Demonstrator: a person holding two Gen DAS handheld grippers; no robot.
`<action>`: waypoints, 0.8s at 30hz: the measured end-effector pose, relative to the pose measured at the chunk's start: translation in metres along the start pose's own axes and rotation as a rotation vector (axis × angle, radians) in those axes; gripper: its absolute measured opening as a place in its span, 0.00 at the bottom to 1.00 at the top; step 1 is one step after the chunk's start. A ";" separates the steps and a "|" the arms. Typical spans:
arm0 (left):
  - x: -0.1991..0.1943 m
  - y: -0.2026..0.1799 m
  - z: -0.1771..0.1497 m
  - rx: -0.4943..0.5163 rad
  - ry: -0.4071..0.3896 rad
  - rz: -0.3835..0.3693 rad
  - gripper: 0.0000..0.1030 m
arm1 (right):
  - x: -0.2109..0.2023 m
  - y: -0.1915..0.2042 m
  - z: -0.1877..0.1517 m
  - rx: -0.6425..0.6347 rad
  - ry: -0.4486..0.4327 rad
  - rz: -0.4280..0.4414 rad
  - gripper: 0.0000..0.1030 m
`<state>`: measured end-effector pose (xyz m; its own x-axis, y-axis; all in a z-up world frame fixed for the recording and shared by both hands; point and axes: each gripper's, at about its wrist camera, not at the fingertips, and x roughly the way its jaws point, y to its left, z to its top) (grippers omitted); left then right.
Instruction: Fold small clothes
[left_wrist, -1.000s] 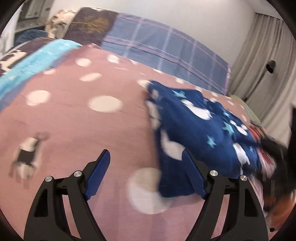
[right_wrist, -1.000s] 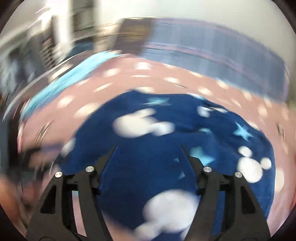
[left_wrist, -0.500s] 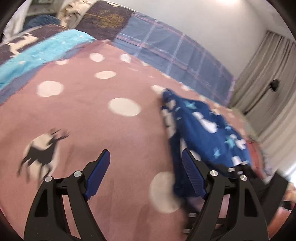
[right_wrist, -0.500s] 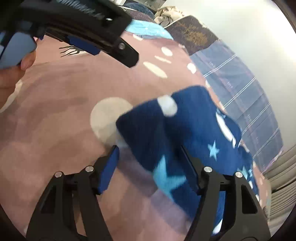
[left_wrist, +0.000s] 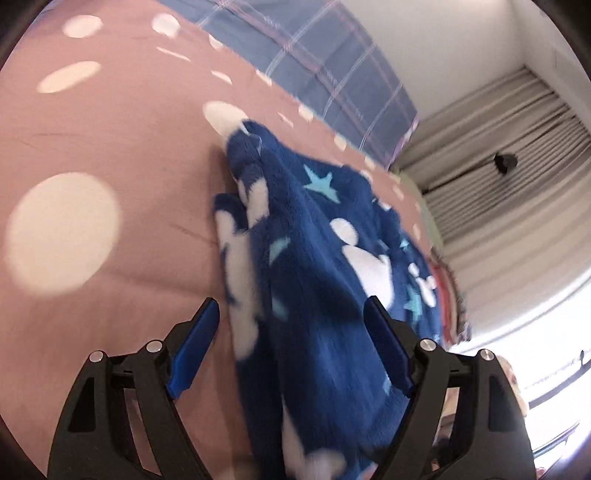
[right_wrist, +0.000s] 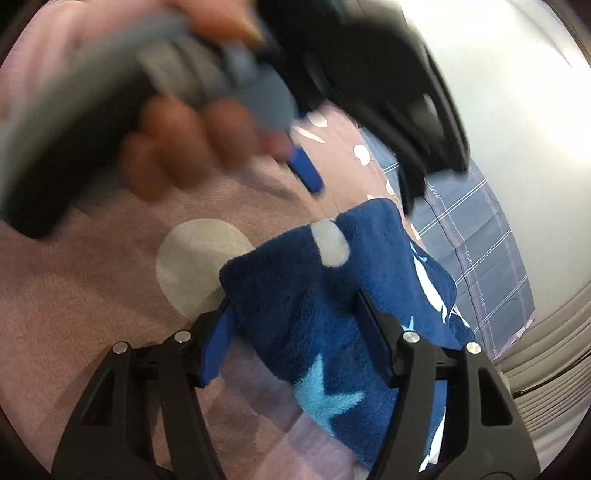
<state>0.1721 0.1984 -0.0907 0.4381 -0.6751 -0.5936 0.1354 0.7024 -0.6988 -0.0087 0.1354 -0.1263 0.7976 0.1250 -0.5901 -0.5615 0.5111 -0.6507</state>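
Here, blue fleece garment (right_wrist: 314, 295) on pink bedspread (left_wrist: 110, 129), right gripper (right_wrist: 291, 332) jaws just closing around its corner, left gripper (left_wrist: 291, 347) wide open over it, gripping nothing.

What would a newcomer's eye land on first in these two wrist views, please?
The fluffy navy fleece garment with white shapes and pale blue stars dominates, lying bunched on the dusty pink bedspread with large cream dots. The right gripper straddles its near corner. In the right wrist view, a blurred hand with the left gripper fills the top.
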 end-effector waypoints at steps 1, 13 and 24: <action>0.005 0.000 0.005 0.007 -0.001 0.000 0.78 | 0.001 -0.001 0.000 0.001 -0.001 0.001 0.62; 0.010 -0.011 0.036 -0.045 -0.064 -0.010 0.25 | -0.010 -0.027 -0.003 0.151 -0.075 0.034 0.20; 0.022 -0.154 0.066 0.141 -0.105 -0.075 0.24 | -0.074 -0.168 -0.059 0.763 -0.242 0.209 0.17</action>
<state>0.2196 0.0905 0.0306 0.5116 -0.7045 -0.4919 0.2912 0.6808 -0.6721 0.0131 -0.0100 -0.0016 0.7673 0.4166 -0.4876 -0.4695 0.8828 0.0155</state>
